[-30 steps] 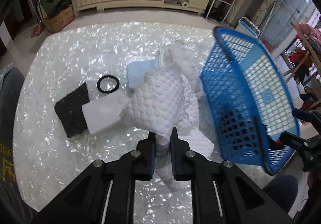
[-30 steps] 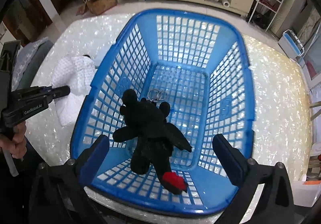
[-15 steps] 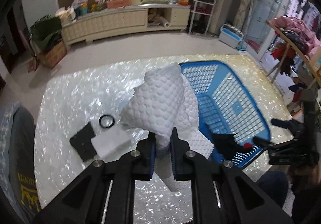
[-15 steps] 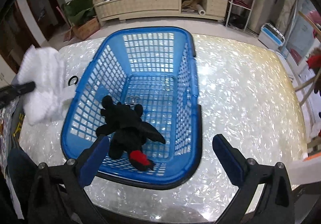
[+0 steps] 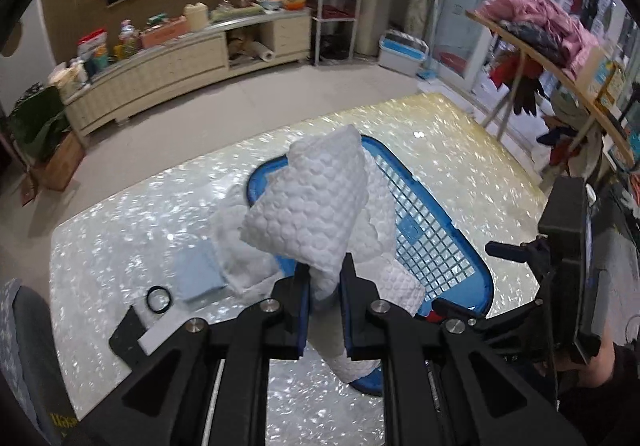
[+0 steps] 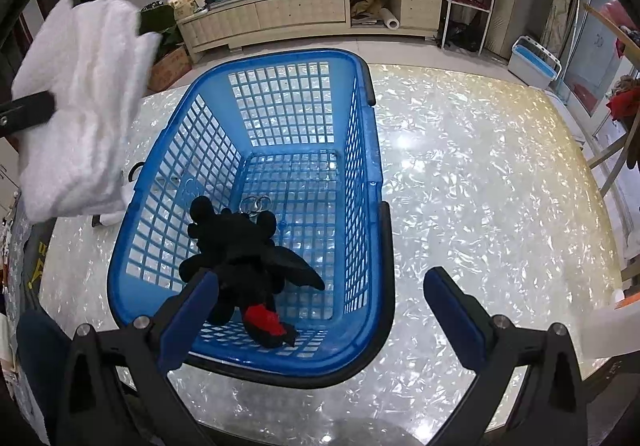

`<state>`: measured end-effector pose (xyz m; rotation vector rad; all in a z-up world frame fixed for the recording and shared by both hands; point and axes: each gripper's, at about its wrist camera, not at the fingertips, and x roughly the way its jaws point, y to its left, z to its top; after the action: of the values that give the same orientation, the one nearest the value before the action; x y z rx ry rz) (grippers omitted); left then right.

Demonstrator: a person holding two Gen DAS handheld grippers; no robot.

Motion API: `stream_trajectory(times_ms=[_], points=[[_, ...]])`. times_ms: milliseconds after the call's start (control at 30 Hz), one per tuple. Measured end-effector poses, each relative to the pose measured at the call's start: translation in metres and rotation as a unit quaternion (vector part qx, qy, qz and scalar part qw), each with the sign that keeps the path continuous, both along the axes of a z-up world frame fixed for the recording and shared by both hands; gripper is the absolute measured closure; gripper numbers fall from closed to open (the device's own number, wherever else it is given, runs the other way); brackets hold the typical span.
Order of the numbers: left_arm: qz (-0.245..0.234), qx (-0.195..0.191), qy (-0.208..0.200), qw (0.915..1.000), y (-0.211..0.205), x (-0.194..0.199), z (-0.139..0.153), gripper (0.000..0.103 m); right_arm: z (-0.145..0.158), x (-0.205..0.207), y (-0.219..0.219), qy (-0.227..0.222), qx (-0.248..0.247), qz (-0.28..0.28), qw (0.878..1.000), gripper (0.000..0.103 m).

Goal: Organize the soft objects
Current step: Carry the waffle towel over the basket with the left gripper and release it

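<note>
Left wrist view: left tool (image 5: 324, 306), clenched on a white quilted towel (image 5: 308, 214) that is lifted clear of the counter (image 5: 120, 230), its folds hanging over the near corner of the blue basket (image 5: 436, 242). On the counter to the left of the towel: a pale blue cloth (image 5: 198, 274), a black ring (image 5: 159, 299), a white pad (image 5: 158, 334) and a black square piece (image 5: 126, 334) side by side. At the right edge, the right tool seen from the side, held in a hand (image 5: 600, 358). Right wrist view: right tool (image 6: 316, 310), released, its jaws spread wide and empty above the near end of the blue basket (image 6: 364, 174). Inside the basket, at the near end: a black plush toy (image 6: 240, 258) with a red patch, and a metal key ring (image 6: 256, 203) at its head. Upper left: the white quilted towel (image 6: 80, 106), blurred, raised beside and above the basket's left wall, with one black finger of the left tool at its edge. The basket stands on the pearly counter (image 6: 480, 186).
</note>
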<state>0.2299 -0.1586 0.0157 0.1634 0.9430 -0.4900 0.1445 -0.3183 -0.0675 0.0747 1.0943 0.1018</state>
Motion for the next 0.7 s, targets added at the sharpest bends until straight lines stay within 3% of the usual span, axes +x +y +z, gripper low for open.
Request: stream_trajectory(times_ms=[200,400,700], points=[[-0.03,0.015,0.023,0.9992,-0.029,0.014,-0.024,0.092,-0.003,0.002,-0.004,-0.006,0.003,-0.008,1.0,0.0],[-0.064,0.0,0.06,0.9962,-0.046,0.033,-0.046,0.092,-0.014,0.005,-0.012,-0.005,0.007,-0.025,1.0,0.0],[-0.09,0.013,0.085,0.9922,-0.075,0.073,-0.08,0.091,-0.029,0.015,-0.026,0.0,0.022,-0.04,0.999,0.0]])
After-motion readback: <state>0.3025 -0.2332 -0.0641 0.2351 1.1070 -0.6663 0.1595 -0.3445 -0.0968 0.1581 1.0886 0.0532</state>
